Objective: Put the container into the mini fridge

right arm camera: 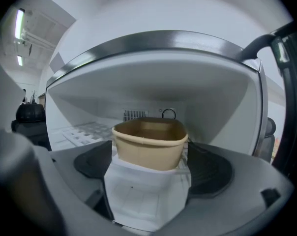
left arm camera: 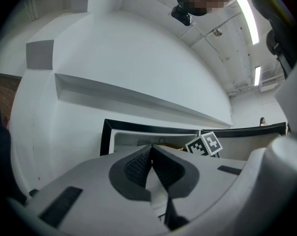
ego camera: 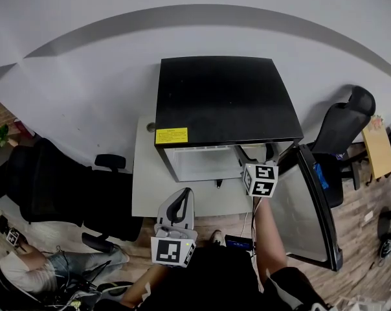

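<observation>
The black mini fridge [ego camera: 221,99] stands on a white table [ego camera: 150,186], its door [ego camera: 312,206] swung open to the right. A tan, lidless container [right arm camera: 148,141] rests on the white fridge floor [right arm camera: 138,200], toward the right side of the cavity. My right gripper [right arm camera: 151,159] reaches into the opening; its dark pads [right arm camera: 212,168] flank the container with thin white gaps on both sides, so it is open. My left gripper [left arm camera: 151,163] hangs back at the table's front edge, tilted upward, shut on nothing. From the head view only a pale edge of the container [ego camera: 252,151] shows.
A black office chair [ego camera: 53,180] stands left of the table and another [ego camera: 341,125] right of the fridge behind the open door. A person sits low at the left [ego camera: 27,271]. A yellow label [ego camera: 171,135] marks the fridge's top front corner.
</observation>
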`<move>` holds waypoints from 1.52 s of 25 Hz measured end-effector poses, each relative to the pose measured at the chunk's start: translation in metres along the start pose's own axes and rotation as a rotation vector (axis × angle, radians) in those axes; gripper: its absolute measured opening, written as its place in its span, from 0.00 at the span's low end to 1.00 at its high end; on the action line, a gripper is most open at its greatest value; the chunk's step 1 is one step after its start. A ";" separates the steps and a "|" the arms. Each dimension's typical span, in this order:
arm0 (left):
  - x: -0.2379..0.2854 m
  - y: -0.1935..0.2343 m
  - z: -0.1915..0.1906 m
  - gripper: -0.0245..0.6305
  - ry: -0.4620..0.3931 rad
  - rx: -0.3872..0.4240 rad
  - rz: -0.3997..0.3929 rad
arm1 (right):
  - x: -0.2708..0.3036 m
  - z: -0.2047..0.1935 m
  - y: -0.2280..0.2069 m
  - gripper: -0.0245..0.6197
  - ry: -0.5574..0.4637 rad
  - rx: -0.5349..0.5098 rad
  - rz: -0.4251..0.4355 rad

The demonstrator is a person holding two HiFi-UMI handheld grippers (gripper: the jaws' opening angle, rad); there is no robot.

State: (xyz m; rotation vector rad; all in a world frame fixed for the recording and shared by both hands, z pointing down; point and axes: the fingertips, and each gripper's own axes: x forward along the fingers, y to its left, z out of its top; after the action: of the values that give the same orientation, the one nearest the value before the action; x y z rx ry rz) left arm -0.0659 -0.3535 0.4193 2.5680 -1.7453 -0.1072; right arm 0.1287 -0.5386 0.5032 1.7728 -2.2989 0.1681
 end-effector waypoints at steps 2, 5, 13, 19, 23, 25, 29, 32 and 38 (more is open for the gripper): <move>-0.002 0.000 0.001 0.05 -0.003 0.005 -0.003 | -0.006 0.000 0.000 0.76 -0.001 0.011 -0.004; -0.003 0.000 0.002 0.05 -0.002 -0.001 -0.006 | -0.024 0.003 0.006 0.75 -0.014 0.038 -0.007; 0.002 0.000 -0.002 0.05 -0.005 -0.007 -0.032 | -0.102 0.025 0.043 0.48 -0.153 0.079 0.072; 0.007 -0.006 -0.004 0.05 -0.002 -0.013 -0.055 | -0.149 0.026 0.053 0.13 -0.170 0.118 0.042; 0.008 -0.010 -0.008 0.05 0.003 -0.016 -0.068 | -0.170 0.021 0.059 0.10 -0.170 0.153 0.034; 0.008 -0.012 -0.011 0.05 0.010 -0.018 -0.073 | -0.175 0.018 0.060 0.09 -0.166 0.169 0.032; 0.009 -0.013 -0.012 0.05 0.011 -0.020 -0.080 | -0.177 0.020 0.062 0.06 -0.164 0.169 0.039; 0.009 -0.013 -0.010 0.05 0.006 -0.017 -0.078 | -0.176 0.021 0.063 0.06 -0.165 0.165 0.042; 0.008 -0.009 -0.008 0.05 0.003 -0.016 -0.068 | -0.172 0.020 0.067 0.06 -0.161 0.165 0.045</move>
State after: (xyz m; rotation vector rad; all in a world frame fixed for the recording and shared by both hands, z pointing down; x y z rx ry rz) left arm -0.0544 -0.3575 0.4263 2.6153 -1.6487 -0.1189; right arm 0.1031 -0.3645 0.4437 1.8761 -2.5043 0.2368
